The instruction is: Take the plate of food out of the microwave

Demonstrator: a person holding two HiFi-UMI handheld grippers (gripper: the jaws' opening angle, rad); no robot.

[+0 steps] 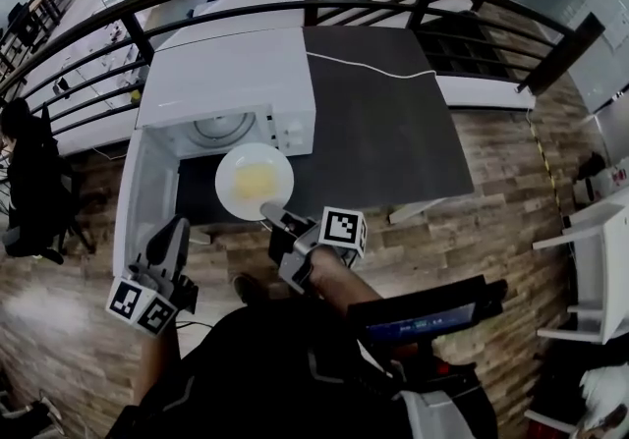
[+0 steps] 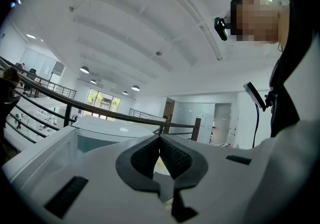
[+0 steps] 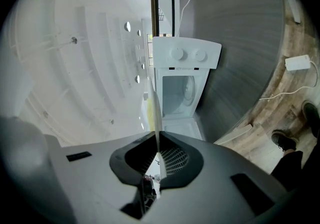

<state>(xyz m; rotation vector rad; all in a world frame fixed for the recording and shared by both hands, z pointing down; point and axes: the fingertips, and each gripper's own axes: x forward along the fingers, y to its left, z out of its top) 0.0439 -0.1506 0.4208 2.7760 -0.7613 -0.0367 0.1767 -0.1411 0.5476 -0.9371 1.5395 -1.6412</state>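
Two grippers: the left gripper [image 1: 167, 236], low beside the open door [image 1: 145, 193] of the microwave [image 1: 236, 83], has its jaws pressed together on nothing. Just outside the microwave's mouth is the plate [image 1: 254, 177], round, white, with pale yellow food at its middle. The right gripper [image 1: 273, 214] pinches its near rim, over the dark table [image 1: 393, 133].

The head view looks steeply down from high above onto the microwave [image 1: 231, 83], the plate [image 1: 254, 182] and the dark table [image 1: 393, 123], while the right gripper view, rolled sideways, sits close behind that plate's rim facing the same microwave's open cavity, and the left gripper view tilts up toward the ceiling [image 2: 125, 27].
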